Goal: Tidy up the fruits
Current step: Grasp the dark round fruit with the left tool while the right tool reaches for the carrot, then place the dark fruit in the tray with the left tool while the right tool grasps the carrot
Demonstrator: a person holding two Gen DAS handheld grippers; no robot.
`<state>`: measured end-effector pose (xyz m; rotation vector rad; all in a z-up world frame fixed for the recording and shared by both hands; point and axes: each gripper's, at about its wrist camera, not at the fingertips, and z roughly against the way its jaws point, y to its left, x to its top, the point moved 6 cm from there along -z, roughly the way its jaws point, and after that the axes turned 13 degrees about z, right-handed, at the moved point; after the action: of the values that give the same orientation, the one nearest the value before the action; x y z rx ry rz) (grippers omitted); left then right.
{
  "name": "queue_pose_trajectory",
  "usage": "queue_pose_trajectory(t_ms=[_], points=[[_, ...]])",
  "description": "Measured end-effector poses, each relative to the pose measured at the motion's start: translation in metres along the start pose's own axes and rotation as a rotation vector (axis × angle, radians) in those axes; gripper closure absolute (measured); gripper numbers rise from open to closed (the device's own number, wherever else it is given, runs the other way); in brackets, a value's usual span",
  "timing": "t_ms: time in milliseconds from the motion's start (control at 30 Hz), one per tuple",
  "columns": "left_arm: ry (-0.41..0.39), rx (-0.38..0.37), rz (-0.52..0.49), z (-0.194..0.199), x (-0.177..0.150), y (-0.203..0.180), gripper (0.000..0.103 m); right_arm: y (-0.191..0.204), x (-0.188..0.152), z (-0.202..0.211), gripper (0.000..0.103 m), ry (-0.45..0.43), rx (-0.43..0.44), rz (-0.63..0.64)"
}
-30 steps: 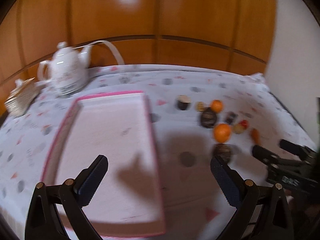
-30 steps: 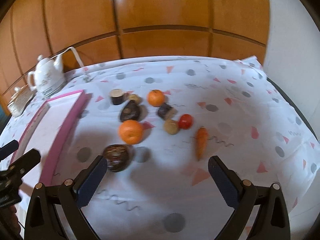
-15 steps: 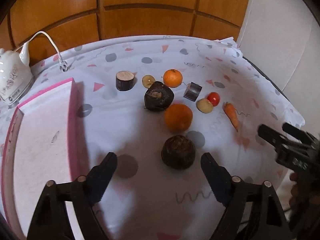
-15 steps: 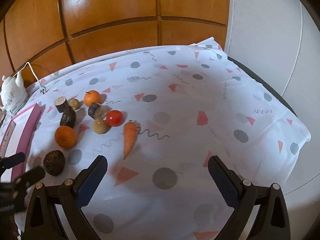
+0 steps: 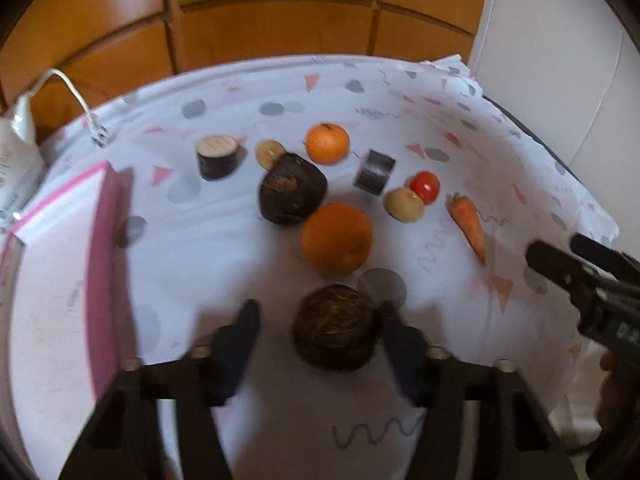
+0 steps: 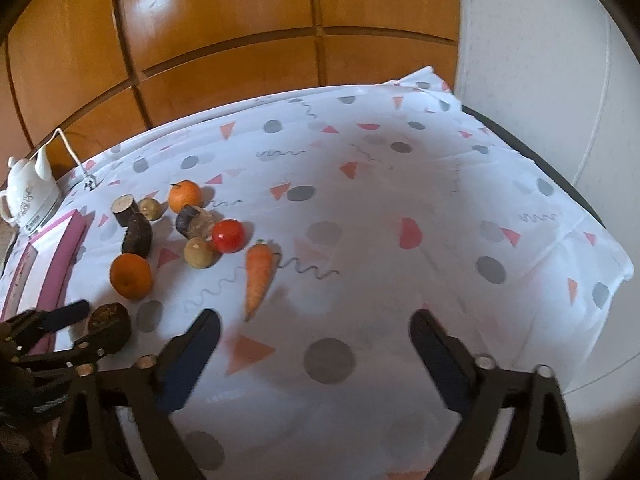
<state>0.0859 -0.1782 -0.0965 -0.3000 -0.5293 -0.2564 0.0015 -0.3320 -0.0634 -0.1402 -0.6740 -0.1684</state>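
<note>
Left gripper [image 5: 320, 334] sits spread wide around the dark round fruit [image 5: 336, 328], one finger on each side; the right finger looks just at its flank, the left one stands apart, and motion blur makes contact impossible to confirm. Right gripper [image 6: 314, 346] hovers wide open with nothing between its fingers, over bare cloth near the front edge. Just beyond the dark fruit lies the big orange [image 5: 337, 239], then a dark lumpy piece [image 5: 292, 189], a small orange [image 5: 327, 143], two short dark cylinders [image 5: 217, 157], a tomato [image 5: 425, 187] touching a tan ball [image 5: 404, 204]. The carrot [image 6: 260, 274] lies with its long axis running front to back, tip pointing at the front edge, leafy end toward the wall. All sit on a white tablecloth [image 6: 400, 184] with grey dots and pink triangles. Pink-rimmed tray [image 5: 100, 264] on the left side, cut off by the frame. White kettle [image 6: 26, 196] at the far left corner, wood panelling [image 6: 240, 20] behind.
</note>
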Motion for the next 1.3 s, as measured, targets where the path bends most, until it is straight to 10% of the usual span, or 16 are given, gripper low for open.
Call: queue_pose_trajectory(t_ms=[600, 1167, 1300], points=[[-0.095, -0.102, 0.135, 0.062, 0.001, 0.039, 0.062, 0.030, 0.026, -0.064, 0.070, 0.103, 0.144, 0.066], [-0.172, 0.295, 0.406, 0.080, 0.029, 0.222, 0.061, 0.040, 0.031, -0.065, 0.082, 0.118, 0.062, 0.215], [-0.215, 0.320, 0.422, 0.088, 0.026, 0.221, 0.037, 0.041, 0.031, -0.064, 0.083, 0.113, 0.067, 0.209]])
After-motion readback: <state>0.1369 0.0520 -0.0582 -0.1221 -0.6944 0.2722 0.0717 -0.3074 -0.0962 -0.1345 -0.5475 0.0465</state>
